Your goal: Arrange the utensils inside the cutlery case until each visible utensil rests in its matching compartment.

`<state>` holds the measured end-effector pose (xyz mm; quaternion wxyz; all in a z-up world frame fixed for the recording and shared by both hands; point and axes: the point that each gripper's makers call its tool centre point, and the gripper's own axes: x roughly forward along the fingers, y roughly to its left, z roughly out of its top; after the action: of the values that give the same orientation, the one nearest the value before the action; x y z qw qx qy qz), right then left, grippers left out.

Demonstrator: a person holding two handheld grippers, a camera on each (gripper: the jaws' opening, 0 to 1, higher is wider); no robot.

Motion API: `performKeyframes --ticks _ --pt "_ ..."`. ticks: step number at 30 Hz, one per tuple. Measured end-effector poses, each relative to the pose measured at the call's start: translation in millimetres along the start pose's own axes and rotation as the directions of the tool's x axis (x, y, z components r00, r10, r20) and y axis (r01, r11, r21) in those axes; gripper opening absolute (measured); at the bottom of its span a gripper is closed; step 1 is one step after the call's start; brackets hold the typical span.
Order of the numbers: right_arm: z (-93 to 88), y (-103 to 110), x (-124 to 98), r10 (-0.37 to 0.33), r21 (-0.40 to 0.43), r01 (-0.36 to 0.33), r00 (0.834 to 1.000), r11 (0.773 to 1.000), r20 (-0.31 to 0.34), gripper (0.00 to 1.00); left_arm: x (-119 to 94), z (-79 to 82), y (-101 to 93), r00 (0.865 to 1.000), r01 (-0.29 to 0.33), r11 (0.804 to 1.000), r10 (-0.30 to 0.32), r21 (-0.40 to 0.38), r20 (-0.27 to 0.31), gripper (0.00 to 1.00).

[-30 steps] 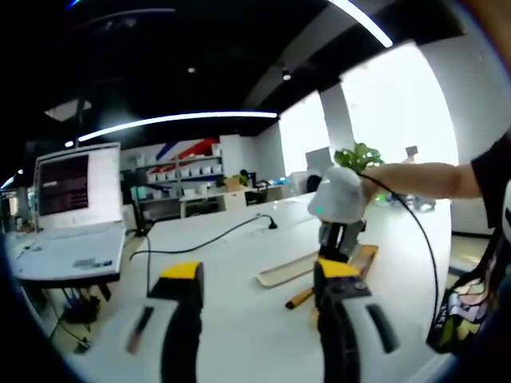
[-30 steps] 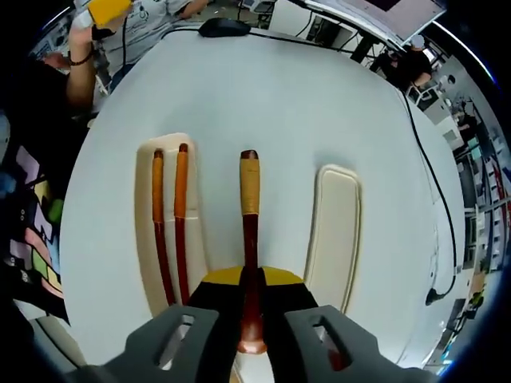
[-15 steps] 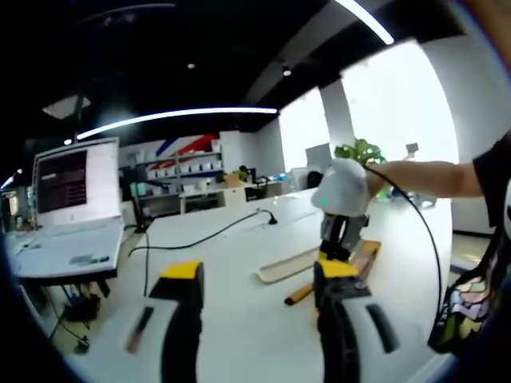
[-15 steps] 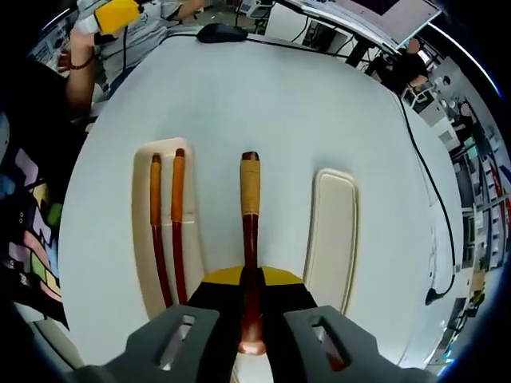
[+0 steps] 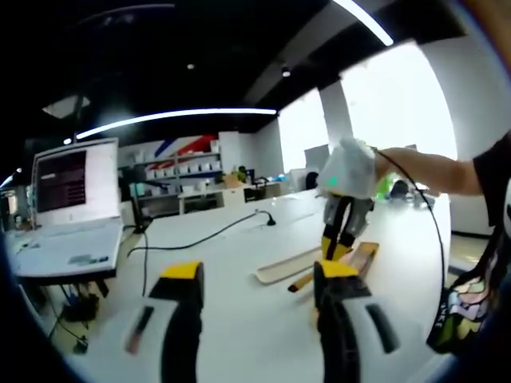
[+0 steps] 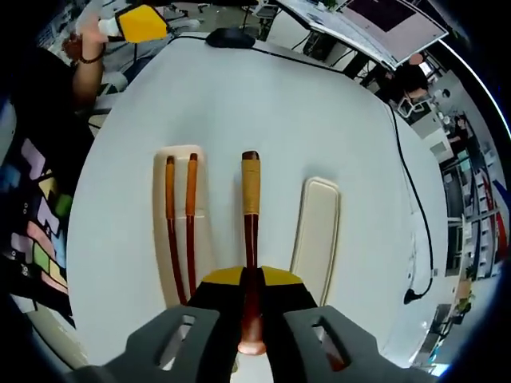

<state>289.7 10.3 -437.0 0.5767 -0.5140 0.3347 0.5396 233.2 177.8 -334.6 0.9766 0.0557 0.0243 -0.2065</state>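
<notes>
While my right gripper (image 6: 249,319) hangs above the white worktop (image 6: 319,120), its jaws pinch a wooden utensil (image 6: 251,231) whose handle points far, between the case (image 6: 182,171) on the left and the lid (image 6: 315,235) on the right. Two chopsticks (image 6: 180,223) lie in the case. My left gripper (image 5: 259,319) has its jaws spread, holding nothing, well left of the case. A laptop (image 5: 72,215) sits far left.
</notes>
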Motion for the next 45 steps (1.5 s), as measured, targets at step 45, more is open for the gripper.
performKeyframes --ticks 45 --pt "-16.7 52.6 13.0 0.137 -0.073 -0.138 0.99 0.988 -0.018 0.04 -0.9 0.4 0.0 1.0 -0.001 1.0 0.001 -0.007 0.007 0.57"
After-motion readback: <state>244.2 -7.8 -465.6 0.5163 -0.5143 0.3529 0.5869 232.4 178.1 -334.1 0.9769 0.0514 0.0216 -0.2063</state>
